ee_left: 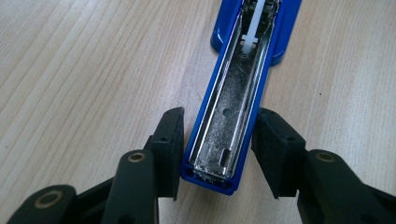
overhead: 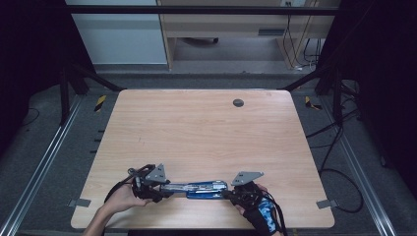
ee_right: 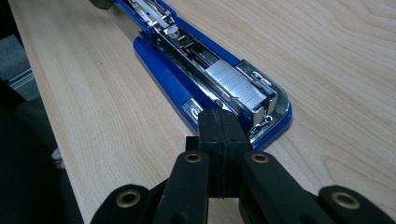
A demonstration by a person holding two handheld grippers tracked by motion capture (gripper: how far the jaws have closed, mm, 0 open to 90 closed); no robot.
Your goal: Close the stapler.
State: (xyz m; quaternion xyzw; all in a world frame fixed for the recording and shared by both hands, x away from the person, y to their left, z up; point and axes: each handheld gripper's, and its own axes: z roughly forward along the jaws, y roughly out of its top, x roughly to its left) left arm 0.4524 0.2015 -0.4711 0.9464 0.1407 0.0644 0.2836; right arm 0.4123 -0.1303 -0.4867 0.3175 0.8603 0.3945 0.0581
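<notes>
In the left gripper view the left gripper (ee_left: pixel 219 154) has a black pad on either side of the opened top arm of a blue stapler (ee_left: pixel 229 126). The left pad (ee_left: pixel 169 144) stands just beside the blue side wall and the right pad (ee_left: pixel 275 149) sits near the other side, with a sliver of gap visible, so the jaws are parted around the arm and I cannot say they press on it yet. The arm's long axis runs from the pads toward 12 to 1 o'clock, its bare metal channel facing up and its near end between the pads. In the right gripper view the right gripper (ee_right: pixel 219 140) is closed, pads together with nothing between them, its tip resting at or just over the front corner of the stapler's base (ee_right: pixel 275 126), beside a strip of staples (ee_right: pixel 233 84) lying in the magazine; contact is hard to confirm. From the high view the stapler (overhead: pixel 206 188) lies unfolded flat along the 9-to-3 line between the left gripper (overhead: pixel 147 179) and the right gripper (overhead: pixel 243 189), close to the near edge of the wooden table (overhead: pixel 196 128). The left hand is the one placed to swing the arm. Toward 12 o'clock the tabletop offers wide room; toward 6 o'clock the edge is near.
</notes>
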